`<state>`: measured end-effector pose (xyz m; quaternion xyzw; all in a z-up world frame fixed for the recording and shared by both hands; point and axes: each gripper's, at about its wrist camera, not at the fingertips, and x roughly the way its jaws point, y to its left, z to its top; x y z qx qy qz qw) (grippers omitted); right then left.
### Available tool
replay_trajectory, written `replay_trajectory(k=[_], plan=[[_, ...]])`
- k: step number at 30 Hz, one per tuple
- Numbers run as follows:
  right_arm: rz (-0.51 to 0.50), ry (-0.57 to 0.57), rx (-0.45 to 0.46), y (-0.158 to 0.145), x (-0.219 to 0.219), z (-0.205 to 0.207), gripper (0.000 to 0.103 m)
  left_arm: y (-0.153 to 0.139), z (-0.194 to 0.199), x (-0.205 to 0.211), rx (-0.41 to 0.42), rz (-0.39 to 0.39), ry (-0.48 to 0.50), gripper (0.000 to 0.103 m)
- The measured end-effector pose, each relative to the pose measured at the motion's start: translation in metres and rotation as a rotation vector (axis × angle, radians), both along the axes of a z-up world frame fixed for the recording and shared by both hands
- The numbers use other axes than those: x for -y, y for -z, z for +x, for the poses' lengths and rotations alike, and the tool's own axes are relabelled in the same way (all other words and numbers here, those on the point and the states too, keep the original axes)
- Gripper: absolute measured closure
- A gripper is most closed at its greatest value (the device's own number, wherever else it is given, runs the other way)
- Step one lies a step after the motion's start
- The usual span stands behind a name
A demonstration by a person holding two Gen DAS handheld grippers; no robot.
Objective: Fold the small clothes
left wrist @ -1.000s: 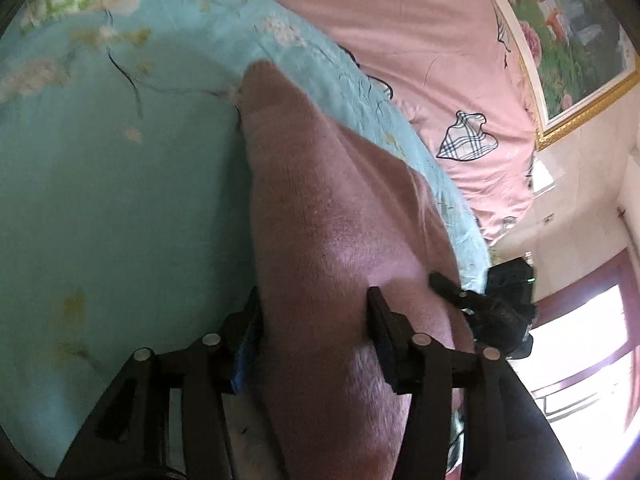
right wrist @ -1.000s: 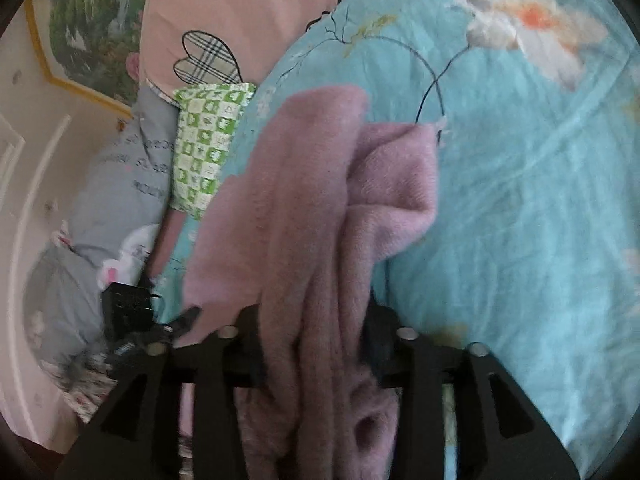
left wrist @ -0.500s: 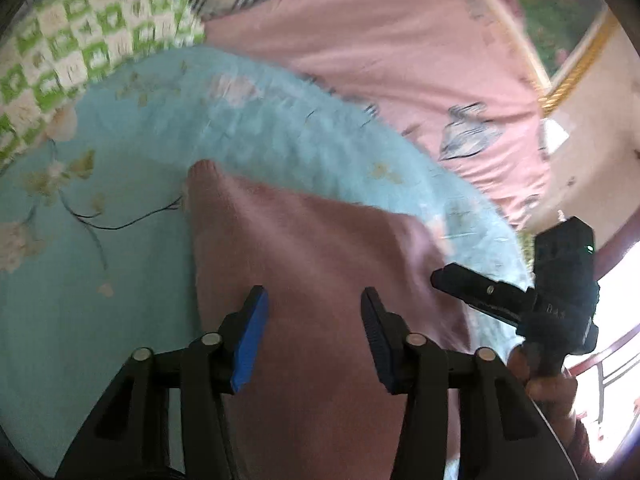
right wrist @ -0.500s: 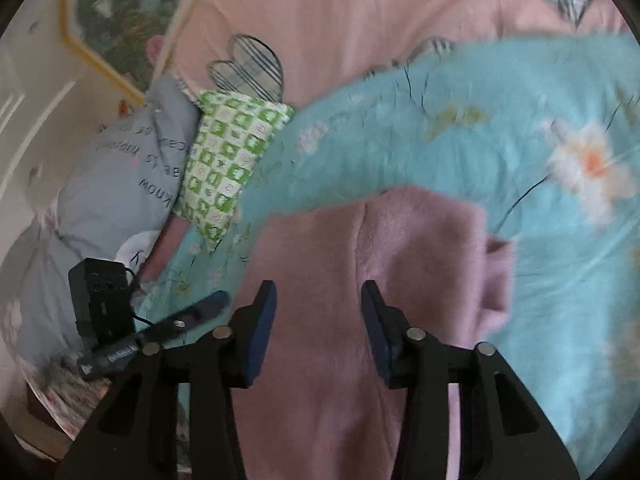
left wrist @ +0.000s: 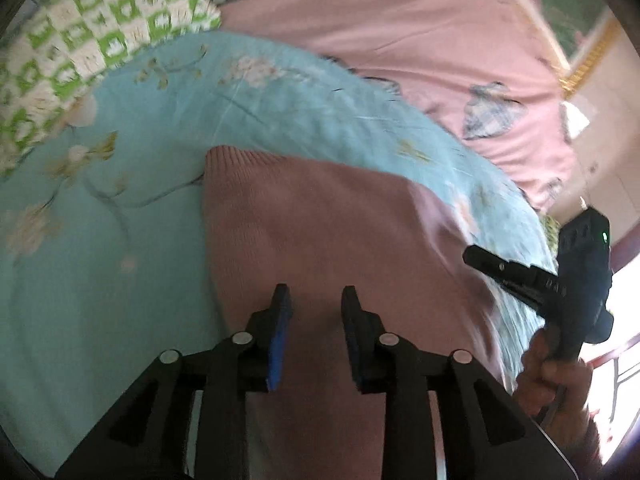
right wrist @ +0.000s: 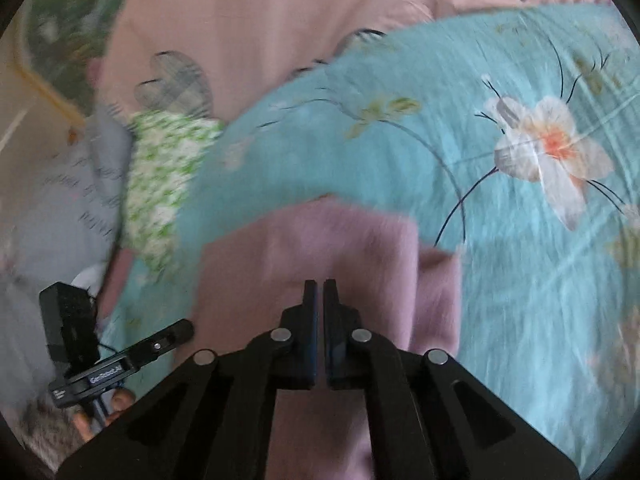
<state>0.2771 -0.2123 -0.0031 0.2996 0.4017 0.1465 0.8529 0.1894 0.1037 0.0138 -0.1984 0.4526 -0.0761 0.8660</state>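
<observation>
A pink knit garment (left wrist: pixel 328 220) lies folded flat on a teal floral quilt (left wrist: pixel 100 240). It also shows in the right wrist view (right wrist: pixel 320 248), with a folded layer at its right side. My left gripper (left wrist: pixel 314 294) hovers over the garment's near part, jaws partly open and empty. My right gripper (right wrist: pixel 320 288) is above the garment's near edge, jaws nearly together with nothing between them. Each gripper shows in the other's view: the right one (left wrist: pixel 520 272) at the garment's right, the left one (right wrist: pixel 132 356) at its left.
A green-and-white checked pillow (left wrist: pixel 80 48) lies at the quilt's far left, also in the right wrist view (right wrist: pixel 160 184). A pink sheet (left wrist: pixel 400 48) with plaid hearts covers the bed beyond. A grey pillow (right wrist: pixel 60 200) and a framed picture (left wrist: pixel 560 12) are at the head.
Both grippers let go of the pink garment, which now lies flat on the quilt. They pulled back and up. The left jaws narrowed and the right jaws closed almost together.
</observation>
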Motion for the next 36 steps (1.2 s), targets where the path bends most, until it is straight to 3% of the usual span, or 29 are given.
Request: replay_trajectory(k=[2, 3, 4, 5, 6, 7, 11, 14, 19, 20, 22, 23, 25, 27, 30, 33, 36], plan=[[-0.014, -0.041, 0.044, -0.010, -0.002, -0.035, 0.097, -0.008, -0.040, 0.005, 0.024, 0.017, 0.015, 0.068], [-0.024, -0.051, 0.054, -0.014, -0.005, -0.047, 0.090, -0.010, -0.056, 0.007, 0.033, 0.029, 0.017, 0.064], [-0.031, -0.057, 0.060, -0.014, -0.005, -0.063, 0.081, -0.010, -0.074, 0.010, 0.038, 0.044, 0.018, 0.055], [-0.033, -0.058, 0.060, -0.015, -0.010, -0.073, 0.059, -0.010, -0.094, 0.015, 0.040, 0.070, 0.017, 0.050], [-0.033, -0.059, 0.065, -0.013, -0.009, -0.089, 0.046, -0.007, -0.106, 0.018, 0.041, 0.092, 0.014, 0.047], [-0.032, -0.060, 0.073, -0.011, -0.008, -0.101, 0.046, -0.004, -0.122, 0.021, 0.043, 0.117, 0.015, 0.047], [-0.035, -0.038, 0.057, 0.004, -0.007, -0.144, 0.046, 0.015, -0.172, 0.041, 0.025, 0.184, 0.059, 0.047], [-0.033, -0.019, 0.027, 0.022, -0.007, -0.160, 0.046, 0.026, -0.180, 0.057, 0.018, 0.274, 0.036, 0.047], [-0.051, -0.006, 0.036, 0.027, -0.013, -0.161, 0.050, 0.031, -0.176, 0.065, 0.057, 0.345, -0.038, 0.050], [-0.051, -0.008, 0.038, 0.027, -0.014, -0.161, 0.056, 0.034, -0.174, 0.065, 0.049, 0.345, -0.058, 0.050], [-0.062, -0.016, 0.026, 0.029, -0.019, -0.158, 0.079, 0.040, -0.168, 0.058, 0.025, 0.288, -0.105, 0.073], [-0.058, -0.025, 0.008, 0.032, -0.020, -0.155, 0.092, 0.042, -0.162, 0.054, 0.013, 0.256, -0.122, 0.078], [-0.053, -0.028, -0.002, 0.029, -0.020, -0.155, 0.094, 0.037, -0.161, 0.047, 0.020, 0.203, -0.168, 0.085], [-0.054, -0.011, 0.090, 0.004, -0.012, -0.167, 0.096, 0.026, -0.167, 0.047, 0.055, 0.229, -0.210, 0.086], [-0.114, 0.020, 0.135, -0.017, 0.003, -0.176, 0.096, 0.033, -0.165, 0.049, 0.009, 0.246, -0.213, 0.087], [-0.132, 0.013, 0.048, 0.007, 0.009, -0.170, 0.096, 0.047, -0.165, 0.055, -0.035, 0.272, -0.197, 0.089], [-0.217, -0.009, -0.021, 0.038, -0.005, -0.167, 0.097, 0.050, -0.168, 0.054, -0.043, 0.282, -0.177, 0.089]])
